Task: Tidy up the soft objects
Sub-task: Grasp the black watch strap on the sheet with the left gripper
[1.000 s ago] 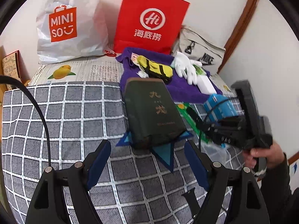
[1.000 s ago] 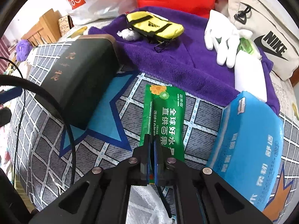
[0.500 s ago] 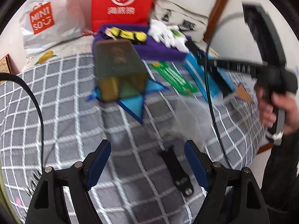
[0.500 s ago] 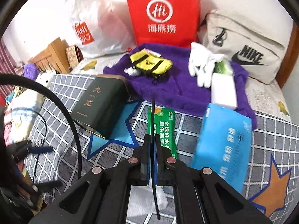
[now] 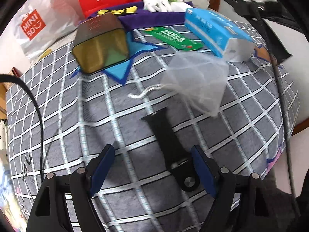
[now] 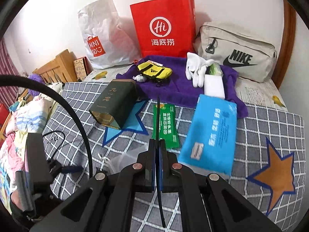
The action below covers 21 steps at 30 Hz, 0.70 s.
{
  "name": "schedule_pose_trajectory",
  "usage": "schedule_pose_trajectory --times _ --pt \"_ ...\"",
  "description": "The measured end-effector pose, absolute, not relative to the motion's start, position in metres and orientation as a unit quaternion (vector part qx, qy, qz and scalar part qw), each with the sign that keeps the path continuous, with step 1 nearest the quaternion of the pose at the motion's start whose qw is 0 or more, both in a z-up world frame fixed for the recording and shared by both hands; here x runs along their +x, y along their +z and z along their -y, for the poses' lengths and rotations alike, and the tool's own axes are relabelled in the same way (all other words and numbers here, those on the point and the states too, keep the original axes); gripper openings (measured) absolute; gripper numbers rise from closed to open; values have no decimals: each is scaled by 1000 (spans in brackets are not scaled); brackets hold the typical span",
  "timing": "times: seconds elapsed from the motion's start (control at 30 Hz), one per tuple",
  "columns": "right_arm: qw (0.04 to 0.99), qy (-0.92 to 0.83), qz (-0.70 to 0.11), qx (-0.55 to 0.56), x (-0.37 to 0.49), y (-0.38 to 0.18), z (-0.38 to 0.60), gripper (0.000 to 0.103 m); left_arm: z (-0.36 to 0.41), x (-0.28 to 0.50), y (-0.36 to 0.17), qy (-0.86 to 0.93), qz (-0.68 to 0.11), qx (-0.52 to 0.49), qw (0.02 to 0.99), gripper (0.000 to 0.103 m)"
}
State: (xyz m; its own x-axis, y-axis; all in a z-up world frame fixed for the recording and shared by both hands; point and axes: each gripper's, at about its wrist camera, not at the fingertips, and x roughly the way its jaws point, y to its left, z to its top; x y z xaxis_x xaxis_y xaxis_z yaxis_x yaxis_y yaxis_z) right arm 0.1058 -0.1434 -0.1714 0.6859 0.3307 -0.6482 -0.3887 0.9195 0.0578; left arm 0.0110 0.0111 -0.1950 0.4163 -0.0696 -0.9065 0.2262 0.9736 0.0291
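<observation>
Soft objects spread over grey checked bedspread (image 5: 58,116), which fills most of both views. Purple towel (image 6: 173,89) at upper centre of right wrist view carries white gloves (image 6: 195,69), yellow pouch (image 6: 154,71) and a white block (image 6: 214,87). Red paper bag (image 6: 162,27), white Miniso bag (image 6: 104,36) and beige Nike bag (image 6: 237,54) line the wall along the top. Blue tissue pack (image 5: 216,31) upper right in left wrist view, just beside green sachet (image 5: 173,38). Dark green box (image 5: 100,42) lies tipped on its side upper left, on a blue star print. Sheer mesh pouch (image 5: 195,81) right of centre, drawstring trailing left. Black strap (image 5: 170,145) runs from centre down toward lower right blue pad. Left gripper (image 5: 152,168) jaws wide apart, nothing clamped; strap end lies between them. Right gripper (image 6: 156,154) closed tight, a thin dark cord running through the jaw line.
</observation>
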Motion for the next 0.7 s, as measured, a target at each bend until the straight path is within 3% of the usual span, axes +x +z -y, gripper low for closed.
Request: schedule_pose_trajectory --times 0.2,0.37,0.4,0.43,0.47,0.57,0.7 --pt "918 198 -343 -30 92 -180 151 3 -44 7 -188 -57 -533 55 842 79" --pt "915 209 -344 -21 88 -185 150 3 -24 2 -186 -108 -519 71 845 76" --pt "915 211 -344 -21 88 -185 150 3 -18 4 -191 -107 -528 79 839 67" --pt "915 211 -344 -20 86 -186 150 3 -14 5 -194 -107 -529 82 838 67" --pt "914 212 -344 -19 86 -186 150 3 -15 6 -192 -111 -522 78 842 60" --pt "915 213 -342 -19 82 -186 151 3 -25 5 -186 -109 -522 60 844 23" --pt "915 212 -343 -13 82 -189 155 3 -33 9 -187 -127 -529 43 838 23"
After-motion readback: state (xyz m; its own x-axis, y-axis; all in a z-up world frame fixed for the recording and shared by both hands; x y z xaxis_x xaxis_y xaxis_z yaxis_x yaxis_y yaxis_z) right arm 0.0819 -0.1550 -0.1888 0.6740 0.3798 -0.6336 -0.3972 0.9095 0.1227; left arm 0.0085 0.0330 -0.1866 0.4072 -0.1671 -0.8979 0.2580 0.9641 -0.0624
